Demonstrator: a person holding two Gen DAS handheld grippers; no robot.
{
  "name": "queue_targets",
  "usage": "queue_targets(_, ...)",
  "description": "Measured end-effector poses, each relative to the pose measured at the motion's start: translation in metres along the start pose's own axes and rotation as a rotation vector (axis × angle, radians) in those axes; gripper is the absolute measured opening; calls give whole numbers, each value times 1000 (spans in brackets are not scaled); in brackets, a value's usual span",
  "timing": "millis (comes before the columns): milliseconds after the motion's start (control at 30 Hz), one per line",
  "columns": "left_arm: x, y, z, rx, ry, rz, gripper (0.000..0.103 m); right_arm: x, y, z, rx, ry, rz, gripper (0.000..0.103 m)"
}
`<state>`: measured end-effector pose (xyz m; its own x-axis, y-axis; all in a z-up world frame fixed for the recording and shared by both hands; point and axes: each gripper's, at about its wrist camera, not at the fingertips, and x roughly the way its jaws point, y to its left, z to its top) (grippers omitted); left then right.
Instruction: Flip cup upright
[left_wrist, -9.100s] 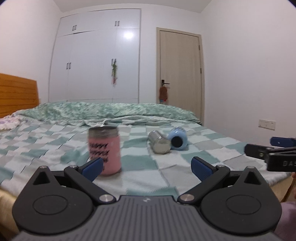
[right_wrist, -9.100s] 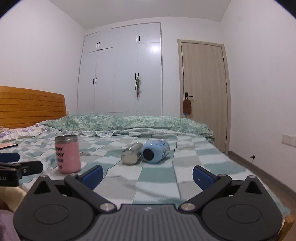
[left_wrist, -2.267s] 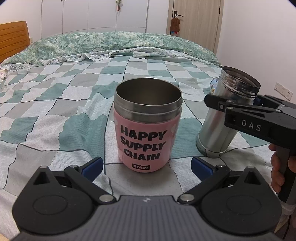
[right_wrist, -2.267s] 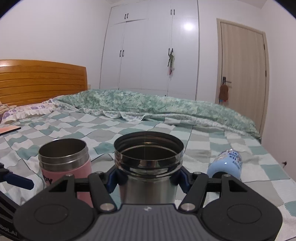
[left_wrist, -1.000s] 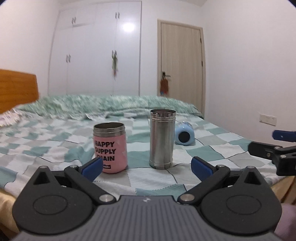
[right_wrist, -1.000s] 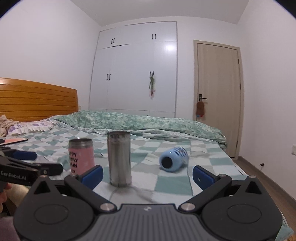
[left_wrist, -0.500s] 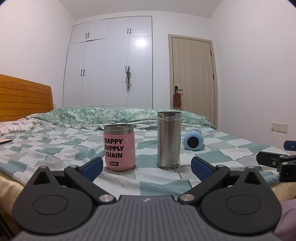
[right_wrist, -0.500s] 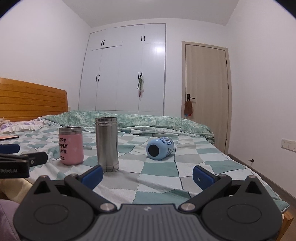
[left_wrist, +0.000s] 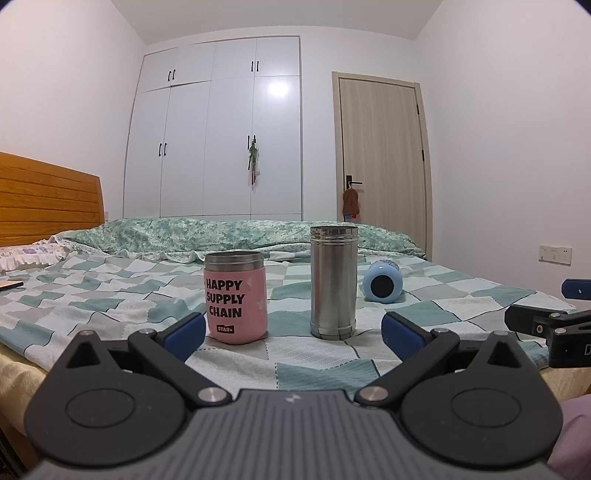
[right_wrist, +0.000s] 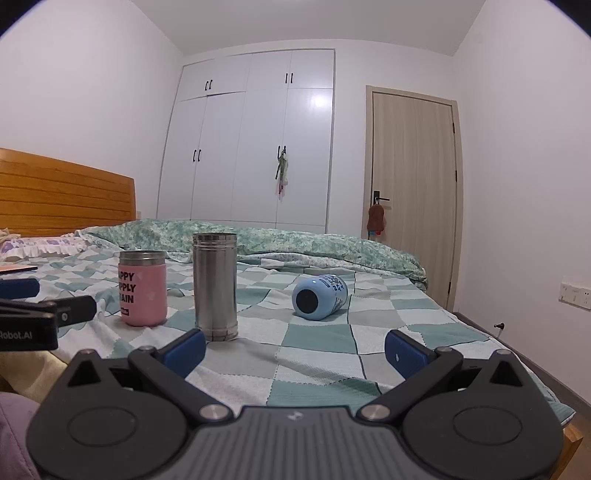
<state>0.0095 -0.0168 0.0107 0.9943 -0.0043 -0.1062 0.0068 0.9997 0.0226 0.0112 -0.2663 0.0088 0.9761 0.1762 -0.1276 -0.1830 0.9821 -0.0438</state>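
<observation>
A pink cup (left_wrist: 235, 297) lettered HAPPY SUPPLY CHAIN stands upright on the checked bedspread (left_wrist: 110, 295), mouth up. A tall steel cup (left_wrist: 333, 282) stands upright to its right. A light blue cup (left_wrist: 383, 285) lies on its side further right, its dark end facing me. My left gripper (left_wrist: 293, 334) is open and empty, back from the cups near the bed's front edge. My right gripper (right_wrist: 295, 349) is open and empty, also back from them. The right wrist view shows the pink cup (right_wrist: 143, 288), steel cup (right_wrist: 215, 286) and blue cup (right_wrist: 320, 296).
A rumpled green quilt (left_wrist: 229, 230) lies along the far side of the bed. A wooden headboard (left_wrist: 44, 199) is at the left. White wardrobes (left_wrist: 218, 140) and a door (left_wrist: 382, 162) stand behind. A wall socket (left_wrist: 554, 254) is on the right.
Both grippers have drawn back a little further from the cups, which look slightly smaller. The steel cup, earlier held and set upright by the right gripper, stands free.
</observation>
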Motion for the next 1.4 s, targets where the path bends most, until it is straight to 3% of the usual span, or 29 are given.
queue_targets(867,-2,-1,0,5,-3,-1,103,0,0,0,-1,0,0,103)
queue_targets(1400,-7,-4,1,19,-43,-12,103,0,0,0,-1,0,0,103)
